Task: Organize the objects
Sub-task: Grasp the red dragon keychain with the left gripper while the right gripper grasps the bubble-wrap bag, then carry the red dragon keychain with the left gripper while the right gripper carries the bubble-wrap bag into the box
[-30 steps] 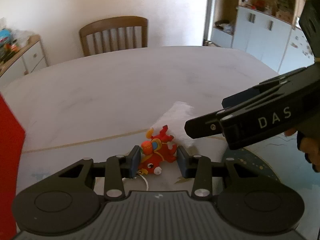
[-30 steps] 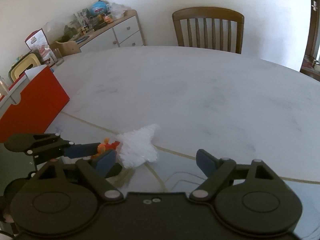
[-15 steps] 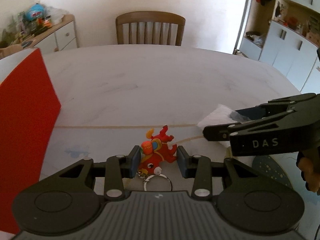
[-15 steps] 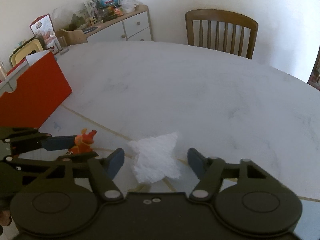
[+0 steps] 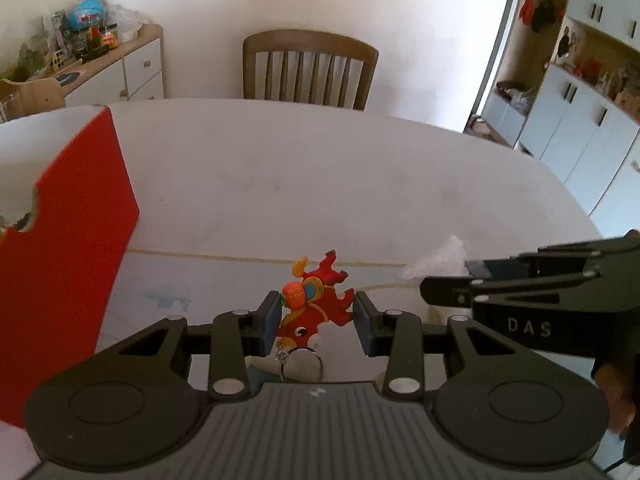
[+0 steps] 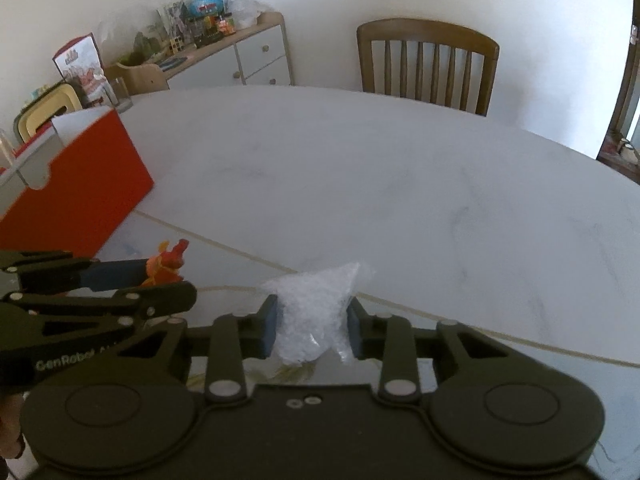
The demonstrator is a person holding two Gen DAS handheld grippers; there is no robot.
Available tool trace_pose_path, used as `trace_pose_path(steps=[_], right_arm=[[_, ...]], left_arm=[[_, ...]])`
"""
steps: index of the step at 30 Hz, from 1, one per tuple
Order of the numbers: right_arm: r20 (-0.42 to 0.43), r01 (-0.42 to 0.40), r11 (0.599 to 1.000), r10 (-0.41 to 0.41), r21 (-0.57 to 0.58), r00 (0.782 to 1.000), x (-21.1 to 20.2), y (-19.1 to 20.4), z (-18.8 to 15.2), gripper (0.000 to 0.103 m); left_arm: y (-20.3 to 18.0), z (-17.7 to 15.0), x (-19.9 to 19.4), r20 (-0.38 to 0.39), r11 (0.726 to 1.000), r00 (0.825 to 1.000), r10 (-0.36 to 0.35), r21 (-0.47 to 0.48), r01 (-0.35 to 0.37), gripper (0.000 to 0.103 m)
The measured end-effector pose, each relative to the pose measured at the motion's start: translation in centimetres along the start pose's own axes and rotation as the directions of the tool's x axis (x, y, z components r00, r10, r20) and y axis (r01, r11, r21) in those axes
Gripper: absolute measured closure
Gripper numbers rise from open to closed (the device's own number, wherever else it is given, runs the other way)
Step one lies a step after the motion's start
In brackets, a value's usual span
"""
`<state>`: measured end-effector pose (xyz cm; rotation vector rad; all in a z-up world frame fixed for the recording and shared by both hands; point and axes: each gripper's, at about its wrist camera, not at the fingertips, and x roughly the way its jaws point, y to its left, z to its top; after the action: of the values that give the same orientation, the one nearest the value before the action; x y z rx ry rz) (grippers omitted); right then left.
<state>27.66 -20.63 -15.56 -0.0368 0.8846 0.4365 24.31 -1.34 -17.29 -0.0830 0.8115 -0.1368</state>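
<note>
Contents of the one red box you can't see. Your left gripper clamps one keychain toy; your right gripper, jaws just closing, pinches one white plastic bag.

A red-and-orange toy keychain, ring dangling below, hangs clamped above the table. A crumpled clear plastic bag sits pinched nearby.

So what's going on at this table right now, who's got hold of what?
A person is tidying a white table with a gripper in each hand. The left gripper is clamped on a red toy keychain, its ring dangling. The right gripper has just been closing around a crumpled clear plastic bag, and its pads now press the sides. A red box stands open on the left, probably where things go.
</note>
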Motion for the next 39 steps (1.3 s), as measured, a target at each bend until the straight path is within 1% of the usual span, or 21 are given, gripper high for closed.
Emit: trace_pose_path(steps=[8,14,20,28,39], right_arm=[[0.046,-0.024,1.000,0.024,0.018,0.999,-4.6,2.1,0.0,0.071],[0.096,-0.050,0.999,0.048,0.010,0.994,-8.3,4.4,0.5,0.070],[0.140,-0.062,0.998,0.066,-0.033,0.988,-11.0,7.4,1.4,0.070],[0.170,-0.074,0.993,0.088,-0.090,0.981,-12.7,12.5,2.9,0.071],[0.196,-0.077,0.989,0.100,-0.124,0.976,-12.0,19.9,4.9,0.071]], left_arm=[[0.3,0.8,-4.5,0.027,0.998,0.999,-0.046,-0.037,0.047,0.065],[1.4,1.3,-8.1,0.043,0.997,0.998,-0.041,-0.062,0.044,0.065],[3.5,1.9,-11.7,0.071,0.996,0.997,-0.044,-0.072,0.049,0.065],[7.7,2.4,-15.3,0.088,0.997,0.996,-0.034,-0.068,0.040,0.065],[14.8,3.5,-18.3,0.087,0.999,0.996,-0.010,-0.041,0.013,0.065]])
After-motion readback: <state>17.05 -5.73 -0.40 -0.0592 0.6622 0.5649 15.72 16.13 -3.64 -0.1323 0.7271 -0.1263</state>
